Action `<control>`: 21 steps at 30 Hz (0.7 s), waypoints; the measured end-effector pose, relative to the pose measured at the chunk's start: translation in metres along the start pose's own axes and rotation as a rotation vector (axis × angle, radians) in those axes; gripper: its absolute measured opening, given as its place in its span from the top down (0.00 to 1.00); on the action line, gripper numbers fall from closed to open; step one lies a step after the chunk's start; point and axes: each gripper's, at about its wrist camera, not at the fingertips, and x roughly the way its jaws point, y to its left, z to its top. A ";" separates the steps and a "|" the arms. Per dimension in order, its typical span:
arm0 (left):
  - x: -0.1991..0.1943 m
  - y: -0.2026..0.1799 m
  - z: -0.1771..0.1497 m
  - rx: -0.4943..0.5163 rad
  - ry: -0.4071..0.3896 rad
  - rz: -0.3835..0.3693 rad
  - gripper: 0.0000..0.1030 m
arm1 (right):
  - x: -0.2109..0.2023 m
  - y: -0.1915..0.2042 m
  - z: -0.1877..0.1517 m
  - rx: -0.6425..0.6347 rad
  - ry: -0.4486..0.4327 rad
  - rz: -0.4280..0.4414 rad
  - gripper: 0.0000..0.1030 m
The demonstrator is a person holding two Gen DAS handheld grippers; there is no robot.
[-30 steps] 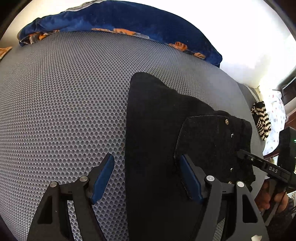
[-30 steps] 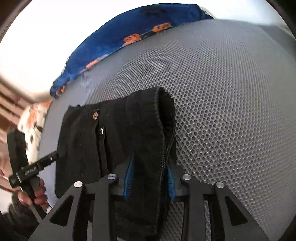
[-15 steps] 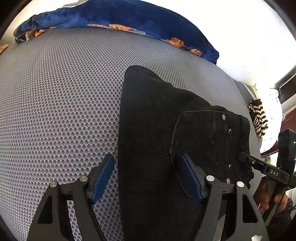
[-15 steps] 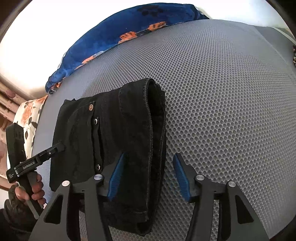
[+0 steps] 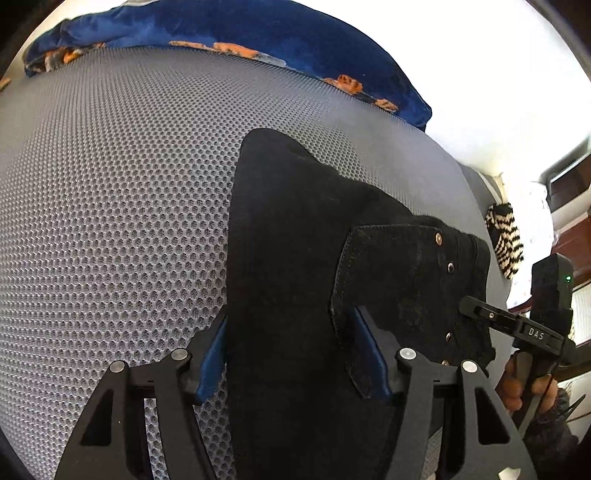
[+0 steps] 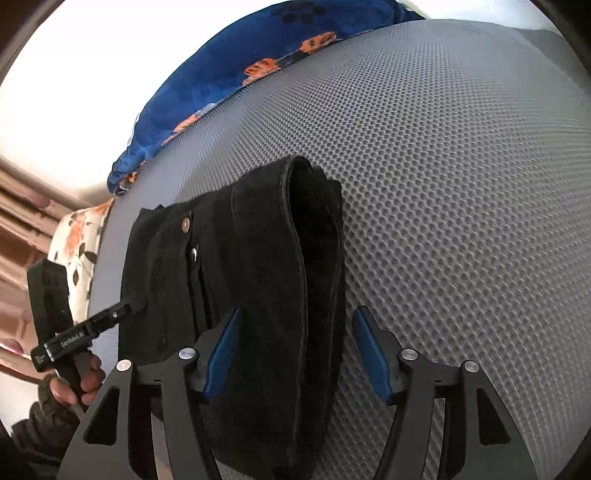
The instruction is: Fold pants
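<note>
Two grippers: both over black pants, fingers astride the cloth
Pants (image 5: 295,277): black denim, folded into a stack, lying on grey mesh surface (image 5: 110,221); centre to lower right of left wrist frame, centre-left of right wrist frame (image 6: 258,277)
Waistband: snaps and fly buttons visible, right of centre in left wrist frame, left of centre in right wrist frame
Left gripper (image 5: 291,354): bottom centre of own frame, spread about as wide as the folded leg; blue pads (image 5: 214,354) flank the cloth, left pad right at the cloth edge, right pad partly under the waistband flap; real clamp or just contact, cannot tell
Right gripper (image 6: 299,350): bottom centre of own frame, spread wide; left pad (image 6: 221,350) against the fold, right pad clear of the cloth with mesh showing in the gap; no grip
Cross views: right gripper tip at lower right of left wrist frame (image 5: 476,310), touching the waistband edge; left gripper tip at lower left of right wrist frame (image 6: 129,306), at the pants' left edge
Blue blanket (image 5: 258,33): orange print, top of both frames, well apart from pants
Striped item (image 5: 504,240): black-and-white, right edge of left wrist frame
Floral cloth (image 6: 77,240): left edge of right wrist frame
</note>
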 end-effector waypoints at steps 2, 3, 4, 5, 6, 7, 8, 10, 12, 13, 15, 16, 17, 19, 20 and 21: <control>0.000 0.001 0.002 -0.004 -0.006 0.001 0.45 | 0.004 0.000 0.005 0.019 0.003 0.032 0.42; -0.001 0.000 0.001 0.004 -0.014 0.007 0.50 | 0.005 0.000 0.007 0.023 0.005 0.035 0.48; -0.001 -0.002 0.000 0.010 -0.022 0.008 0.53 | 0.006 0.002 0.008 0.020 0.008 0.046 0.50; -0.004 -0.005 -0.001 0.030 -0.038 0.011 0.59 | 0.007 0.004 0.009 0.015 0.009 0.052 0.57; -0.005 -0.011 -0.004 0.042 -0.049 0.017 0.66 | 0.006 0.007 0.010 0.006 0.010 0.061 0.64; -0.008 -0.015 -0.006 0.059 -0.061 0.019 0.69 | 0.005 0.011 0.010 -0.013 0.011 0.060 0.65; -0.010 -0.015 -0.007 0.063 -0.067 0.017 0.73 | 0.005 0.017 0.011 -0.040 0.008 0.045 0.67; -0.017 -0.013 -0.008 0.054 -0.083 -0.003 0.80 | 0.005 0.024 0.012 -0.058 0.002 0.031 0.68; -0.026 -0.008 -0.008 0.030 -0.101 -0.025 0.85 | 0.006 0.029 0.015 -0.065 0.000 0.037 0.71; -0.033 -0.005 -0.008 0.018 -0.110 -0.028 0.86 | 0.007 0.034 0.017 -0.073 -0.002 0.043 0.72; -0.043 0.002 -0.010 0.005 -0.127 -0.018 0.87 | 0.010 0.044 0.022 -0.083 -0.002 0.058 0.74; -0.049 0.007 -0.011 0.002 -0.137 -0.008 0.87 | 0.011 0.049 0.024 -0.093 0.001 0.063 0.74; -0.054 0.011 -0.013 -0.003 -0.146 0.001 0.87 | 0.015 0.059 0.027 -0.114 0.003 0.065 0.74; -0.063 0.025 -0.015 -0.012 -0.164 0.024 0.87 | 0.023 0.072 0.029 -0.143 0.013 0.073 0.74; -0.064 0.030 -0.016 -0.020 -0.166 0.029 0.87 | 0.026 0.076 0.029 -0.146 0.018 0.080 0.74; -0.065 0.036 -0.016 -0.029 -0.163 0.031 0.85 | 0.032 0.082 0.030 -0.151 0.024 0.080 0.73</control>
